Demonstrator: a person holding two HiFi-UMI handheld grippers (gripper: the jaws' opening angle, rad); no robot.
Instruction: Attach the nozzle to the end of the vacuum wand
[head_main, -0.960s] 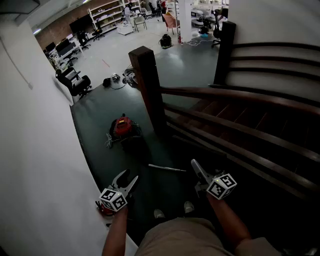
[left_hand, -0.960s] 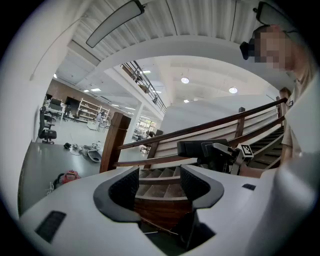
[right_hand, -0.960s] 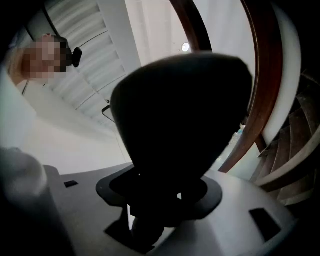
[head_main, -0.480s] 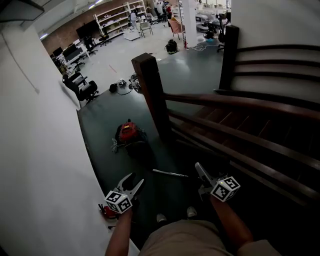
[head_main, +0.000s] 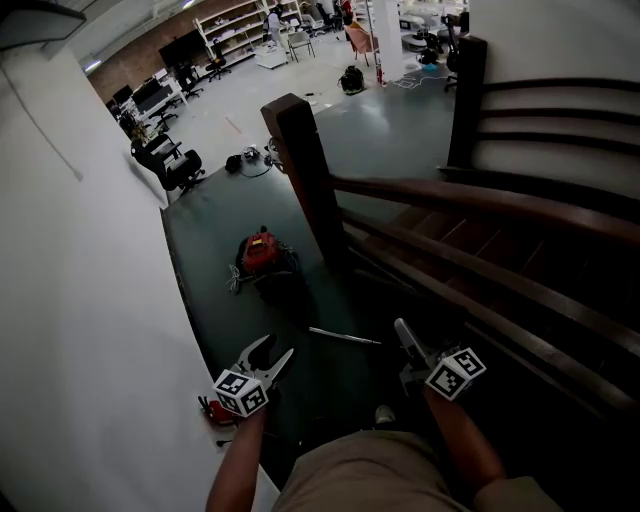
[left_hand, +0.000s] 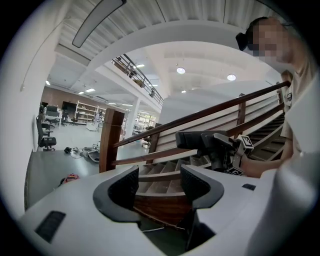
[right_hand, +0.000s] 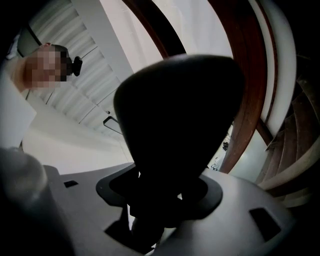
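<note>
Nozzle (right_hand: 180, 125) in the right gripper (head_main: 408, 345) is the only part of the job off the ground. It is a dark, bulbous piece, probably moulded plastic, so I would expect it to be light and rigid with little give under the pads. The jaws are clamped on its narrower lower part and stand fairly wide around it. The fat head rises in front of the camera and fills most of the right gripper view. From where I stand I cannot tell which end carries the socket.

The wand (head_main: 345, 337) lies flat on the dark floor (head_main: 215, 240) ahead of the person's feet, between the two grippers and near the foot of the newel post (head_main: 305, 170). Neither gripper touches it. It looks like a slim metal tube, likely stiff, light, smooth and liable to roll. It would be best taken near the end that will meet the nozzle, so the push has something to brace against. The red vacuum (head_main: 262, 255) sits further off along the floor.

The left gripper (head_main: 272, 352) hangs low beside the white wall with its jaws spread and nothing between them. Its own view shows only the stairs (left_hand: 160, 175) through the gap.
</note>
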